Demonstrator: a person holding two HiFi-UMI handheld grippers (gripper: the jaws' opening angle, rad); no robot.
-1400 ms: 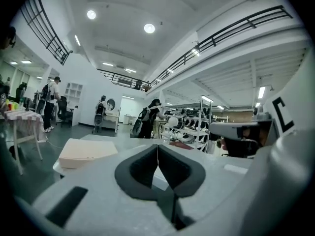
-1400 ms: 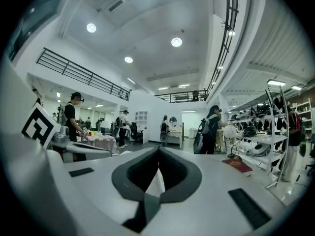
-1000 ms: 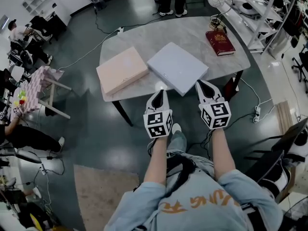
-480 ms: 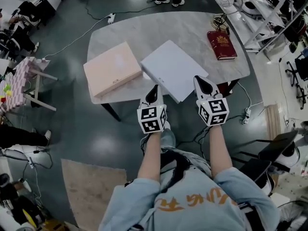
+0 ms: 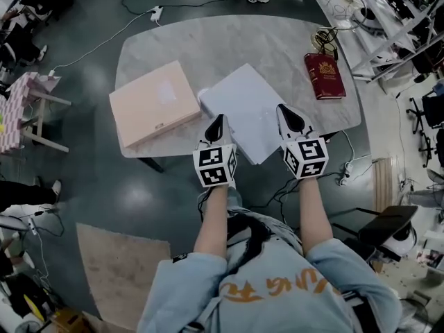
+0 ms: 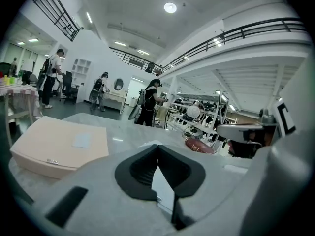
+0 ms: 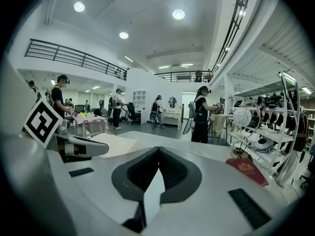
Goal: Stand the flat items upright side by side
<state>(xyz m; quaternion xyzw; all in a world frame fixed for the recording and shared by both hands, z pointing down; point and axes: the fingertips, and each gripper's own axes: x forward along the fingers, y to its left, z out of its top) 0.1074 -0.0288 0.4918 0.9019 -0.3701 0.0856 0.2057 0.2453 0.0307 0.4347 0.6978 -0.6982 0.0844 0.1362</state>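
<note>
A pale pink flat box (image 5: 151, 113) lies on the left of the marble table (image 5: 229, 40). Beside it a white flat box (image 5: 251, 111) lies at an angle, one corner over the near edge. A dark red book (image 5: 325, 75) lies flat at the right. My left gripper (image 5: 217, 120) is shut and empty, its tips over the white box's near-left edge. The right gripper (image 5: 282, 109), also shut and empty, has its tips over the box's near-right part. In the left gripper view the pink box (image 6: 59, 144) lies to the left of the shut jaws and the book (image 6: 199, 145) beyond them.
Metal shelving with gear (image 5: 388, 19) runs along the right of the table. A small table with a checked cloth (image 5: 31, 106) stands at the left. Cables and a power strip (image 5: 156, 12) lie on the floor. People stand beyond the table's far side (image 7: 202, 114).
Both grippers have moved forward from in front of the table to over the white box's near edges. Their jaws stayed shut. The boxes and the book have not moved.
</note>
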